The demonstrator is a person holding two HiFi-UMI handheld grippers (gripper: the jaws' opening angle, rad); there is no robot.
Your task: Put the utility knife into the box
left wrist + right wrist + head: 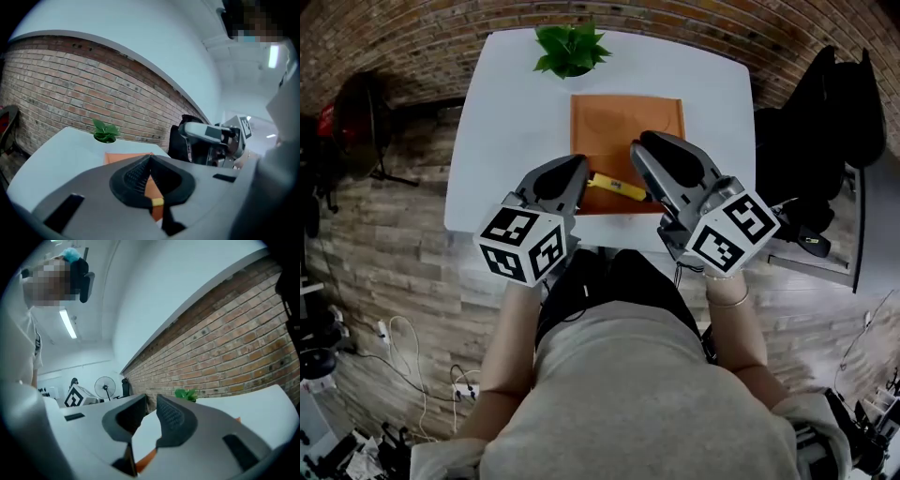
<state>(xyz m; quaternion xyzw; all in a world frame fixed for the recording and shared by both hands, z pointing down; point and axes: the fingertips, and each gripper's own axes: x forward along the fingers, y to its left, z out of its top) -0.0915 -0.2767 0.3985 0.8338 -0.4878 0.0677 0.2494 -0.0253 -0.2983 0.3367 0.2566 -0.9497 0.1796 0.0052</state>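
The yellow utility knife (pixel 617 187) lies slantwise over the near part of the flat orange box (pixel 623 122) on the white table (pixel 506 103). My left gripper (pixel 579 166) hovers at the knife's left end. Its jaws are shut tip to tip with nothing between them, and a bit of the yellow knife (pixel 157 201) shows below through the gap behind the tips. My right gripper (pixel 639 148) hangs over the box just right of the knife. Its jaws stand partly apart in the right gripper view (pixel 151 401), with only the table showing between them.
A small green plant (pixel 570 49) stands at the table's far edge, behind the box. A brick wall (pixel 70 93) runs behind the table. A black chair with dark cloth (pixel 825 122) is to the right, and a dark object (pixel 356 122) sits on the floor to the left.
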